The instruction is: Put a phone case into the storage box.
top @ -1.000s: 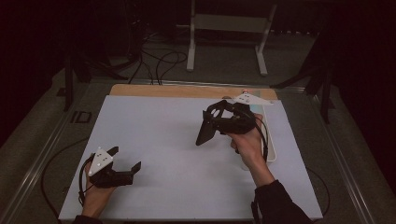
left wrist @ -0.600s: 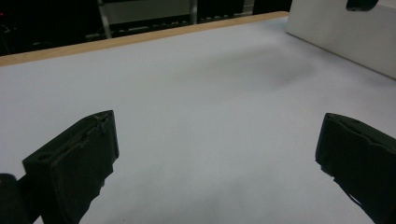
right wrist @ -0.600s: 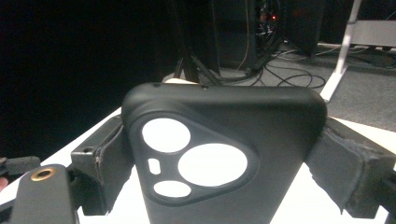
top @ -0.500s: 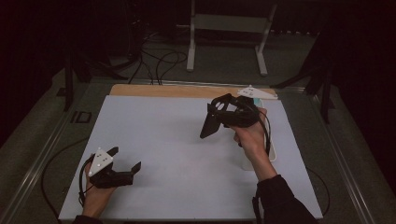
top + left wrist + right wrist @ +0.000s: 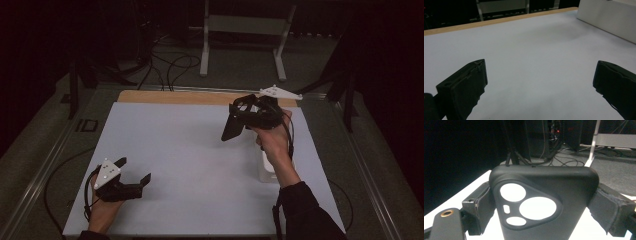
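Gripping a black phone case [image 5: 544, 207] across its width, my right tongs [image 5: 234, 120] hang raised over the far right part of the desk [image 5: 200, 150]. From the right gripper view I see the case end-on: its back faces the camera, with a rounded three-cornered cutout holding two large round openings, one smaller oval and a little slot. Both jaws press on the case's side edges, one on each side, so the hold looks firm. From the high view the case [image 5: 231, 131] slants down and toward the left from the tongs, clear of the desk surface, and I can see my right hand [image 5: 270, 137] wrapped around the handle with the dark sleeve [image 5: 305, 210] trailing back to the near edge.

A white box [image 5: 267, 167] sits on the desk just beneath my right forearm; in the left gripper view it [image 5: 609, 17] shows as a pale block at the far right.

My left tongs [image 5: 134, 181] are spread wide with nothing between the jaws, resting low near the front left corner of the desk, well apart from the case. My left hand [image 5: 102, 210] holds them there.
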{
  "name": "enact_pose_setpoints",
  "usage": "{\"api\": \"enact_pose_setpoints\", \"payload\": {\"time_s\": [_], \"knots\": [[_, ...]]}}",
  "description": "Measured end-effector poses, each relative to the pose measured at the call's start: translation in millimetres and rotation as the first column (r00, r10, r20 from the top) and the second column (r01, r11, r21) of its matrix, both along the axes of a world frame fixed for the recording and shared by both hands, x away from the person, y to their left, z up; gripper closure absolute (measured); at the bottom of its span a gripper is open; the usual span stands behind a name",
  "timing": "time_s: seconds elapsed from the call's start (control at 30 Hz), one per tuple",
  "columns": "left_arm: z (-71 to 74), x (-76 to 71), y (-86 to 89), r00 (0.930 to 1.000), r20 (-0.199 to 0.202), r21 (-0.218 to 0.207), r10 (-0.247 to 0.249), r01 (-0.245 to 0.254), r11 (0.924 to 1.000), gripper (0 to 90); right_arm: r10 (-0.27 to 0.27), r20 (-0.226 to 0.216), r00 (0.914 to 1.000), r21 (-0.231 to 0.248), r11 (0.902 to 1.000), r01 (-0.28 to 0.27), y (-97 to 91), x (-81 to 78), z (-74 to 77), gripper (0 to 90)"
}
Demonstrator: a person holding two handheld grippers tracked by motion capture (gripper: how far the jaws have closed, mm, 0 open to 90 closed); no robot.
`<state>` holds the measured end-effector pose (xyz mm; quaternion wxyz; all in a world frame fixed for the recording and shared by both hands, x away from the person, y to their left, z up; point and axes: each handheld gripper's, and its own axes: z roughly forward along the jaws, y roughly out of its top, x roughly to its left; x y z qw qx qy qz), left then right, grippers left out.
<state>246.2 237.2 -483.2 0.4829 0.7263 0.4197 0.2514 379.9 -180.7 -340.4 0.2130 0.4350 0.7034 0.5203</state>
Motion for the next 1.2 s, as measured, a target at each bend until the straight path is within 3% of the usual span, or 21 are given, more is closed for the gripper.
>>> {"api": "enact_pose_setpoints", "payload": {"time_s": [0.47,1.2], "knots": [[-1.0,0.3,-1.1,1.0000,-0.004,0.002,-0.004,0.004,1.0000,0.3,-0.049,0.001,0.9988,-0.017,0.9986,0.049,-7.5,13.0,1.1,13.7],[-1.5,0.7,-1.6,1.0000,-0.004,0.005,-0.004,0.004,1.0000,0.3,-0.148,0.011,0.9889,-0.033,0.9884,0.148,-27.3,30.4,10.4,13.6]]}}
